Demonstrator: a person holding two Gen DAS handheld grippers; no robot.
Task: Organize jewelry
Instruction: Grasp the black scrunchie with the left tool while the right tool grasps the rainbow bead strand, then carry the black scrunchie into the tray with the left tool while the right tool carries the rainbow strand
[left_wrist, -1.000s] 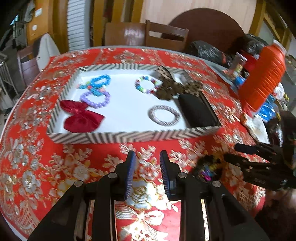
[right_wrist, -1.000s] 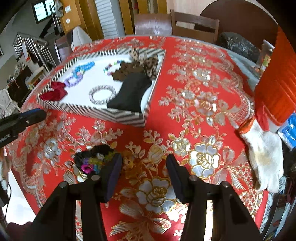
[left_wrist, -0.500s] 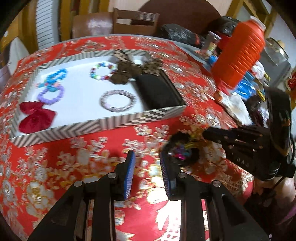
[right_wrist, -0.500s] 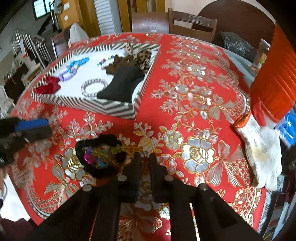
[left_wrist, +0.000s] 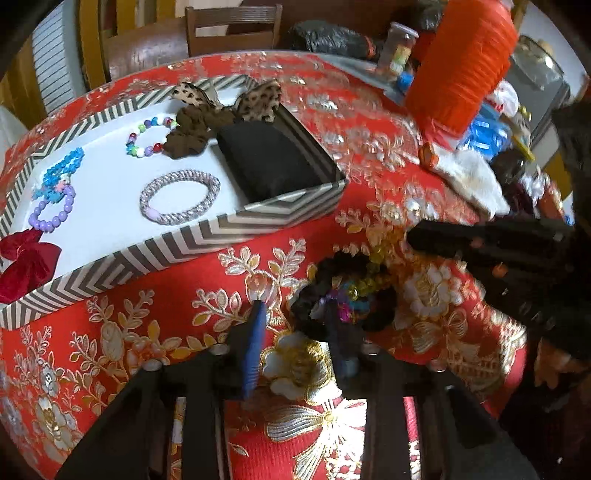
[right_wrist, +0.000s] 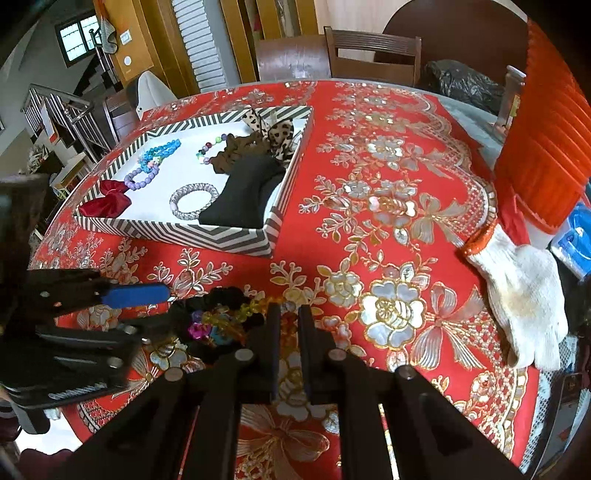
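A black scrunchie tangled with coloured and yellow beads (left_wrist: 347, 291) lies on the red tablecloth, also in the right wrist view (right_wrist: 218, 317). My left gripper (left_wrist: 293, 317) is open; its right finger touches the pile's near-left edge. My right gripper (right_wrist: 286, 317) is shut, empty as far as I see, just right of the pile; it shows in the left wrist view (left_wrist: 480, 243). A striped tray (left_wrist: 207, 232) behind holds bracelets, a grey hair tie (left_wrist: 179, 201), a red bow (left_wrist: 26, 264) and a black pouch (left_wrist: 271, 160).
An orange ribbed container (left_wrist: 458, 62) stands at the right with a white work glove (right_wrist: 517, 288) and clutter beside it. Wooden chairs (right_wrist: 369, 48) stand behind the table. The table's near edge is close under both grippers.
My left gripper has swung right and forward up to the bead pile. My right gripper closed about a second ago and stays shut beside the pile.
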